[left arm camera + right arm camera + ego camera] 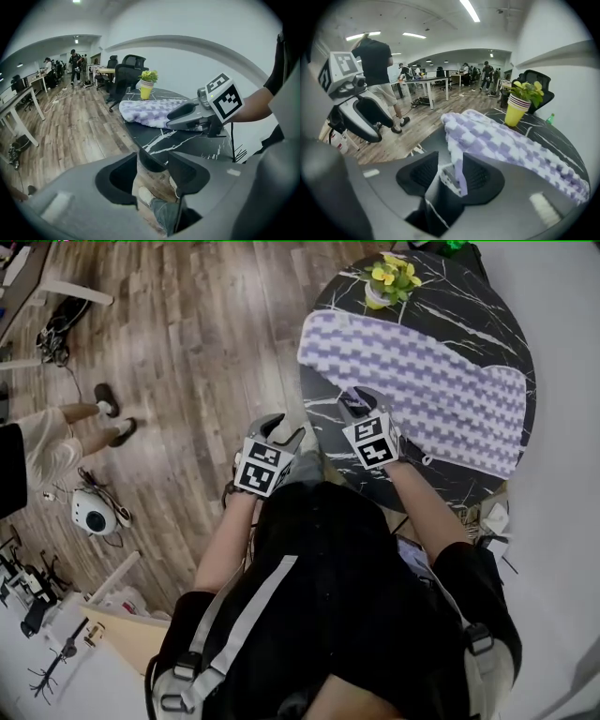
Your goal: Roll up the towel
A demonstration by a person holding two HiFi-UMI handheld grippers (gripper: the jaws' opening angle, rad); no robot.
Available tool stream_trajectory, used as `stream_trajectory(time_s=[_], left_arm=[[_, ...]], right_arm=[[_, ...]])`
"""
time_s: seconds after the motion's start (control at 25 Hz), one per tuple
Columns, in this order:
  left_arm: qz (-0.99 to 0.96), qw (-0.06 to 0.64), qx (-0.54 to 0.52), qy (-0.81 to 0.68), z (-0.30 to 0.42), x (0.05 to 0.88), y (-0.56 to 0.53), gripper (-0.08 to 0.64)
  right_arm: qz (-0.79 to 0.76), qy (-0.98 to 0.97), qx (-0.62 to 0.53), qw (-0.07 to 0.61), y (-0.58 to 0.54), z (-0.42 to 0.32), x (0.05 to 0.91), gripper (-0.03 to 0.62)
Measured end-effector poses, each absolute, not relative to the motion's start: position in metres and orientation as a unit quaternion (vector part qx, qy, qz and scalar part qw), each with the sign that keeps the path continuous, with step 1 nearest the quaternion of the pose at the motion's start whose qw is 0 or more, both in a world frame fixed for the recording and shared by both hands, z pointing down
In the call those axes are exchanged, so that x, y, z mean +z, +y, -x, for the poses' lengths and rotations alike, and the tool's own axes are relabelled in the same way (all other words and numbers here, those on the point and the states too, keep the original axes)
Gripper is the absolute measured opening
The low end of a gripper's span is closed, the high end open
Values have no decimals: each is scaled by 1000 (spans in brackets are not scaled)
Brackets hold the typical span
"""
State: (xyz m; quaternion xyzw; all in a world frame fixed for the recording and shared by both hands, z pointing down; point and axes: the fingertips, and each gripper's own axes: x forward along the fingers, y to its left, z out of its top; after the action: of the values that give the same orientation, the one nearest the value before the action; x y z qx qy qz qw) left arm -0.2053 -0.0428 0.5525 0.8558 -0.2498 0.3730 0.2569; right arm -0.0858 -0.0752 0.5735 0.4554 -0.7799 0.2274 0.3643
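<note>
Both forearms reach forward side by side, each gripper angled steeply down. The left gripper (283,427) has its jaws partly apart with nothing between them. The right gripper (364,401) is closing its jaws, with the towel (460,174) edge between them.

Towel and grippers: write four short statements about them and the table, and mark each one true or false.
1. The towel lies spread flat on the round black table. True.
2. The left gripper holds the towel. False: its jaws stand apart with only floor behind them, off the table's edge.
3. A yellow pot with a plant stands on the table. True.
4. The right gripper has nothing between its jaws. False: the towel's edge sits between them as they close.
</note>
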Motion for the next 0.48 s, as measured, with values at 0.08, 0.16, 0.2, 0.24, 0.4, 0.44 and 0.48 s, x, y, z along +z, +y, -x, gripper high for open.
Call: stream_trajectory(time_s=[0.08, 0.16, 0.2, 0.24, 0.4, 0.44, 0.48], left_arm=[[-854, 258, 372, -255, 219, 554, -52, 218], [-852, 261, 369, -263, 231, 555, -60, 218], [-851, 264, 368, -266, 236, 555, -62, 216], [-850, 269, 366, -267, 240, 554, -63, 215], [-845, 279, 369, -267, 256, 557, -65, 215], [-845, 278, 371, -266, 259, 560, -66, 215], [-844, 278, 373, -265, 261, 563, -68, 215]], right_arm=[[-449, -784, 227, 363, -92, 106, 574, 166], [-441, -789, 227, 363, -106, 124, 576, 163], [-438, -789, 228, 365, -111, 131, 578, 160], [-439, -788, 228, 368, -117, 136, 581, 159], [-457, -768, 227, 386, -140, 140, 596, 173], [-460, -764, 232, 390, -145, 138, 601, 176], [-462, -759, 240, 390, -149, 137, 604, 176]])
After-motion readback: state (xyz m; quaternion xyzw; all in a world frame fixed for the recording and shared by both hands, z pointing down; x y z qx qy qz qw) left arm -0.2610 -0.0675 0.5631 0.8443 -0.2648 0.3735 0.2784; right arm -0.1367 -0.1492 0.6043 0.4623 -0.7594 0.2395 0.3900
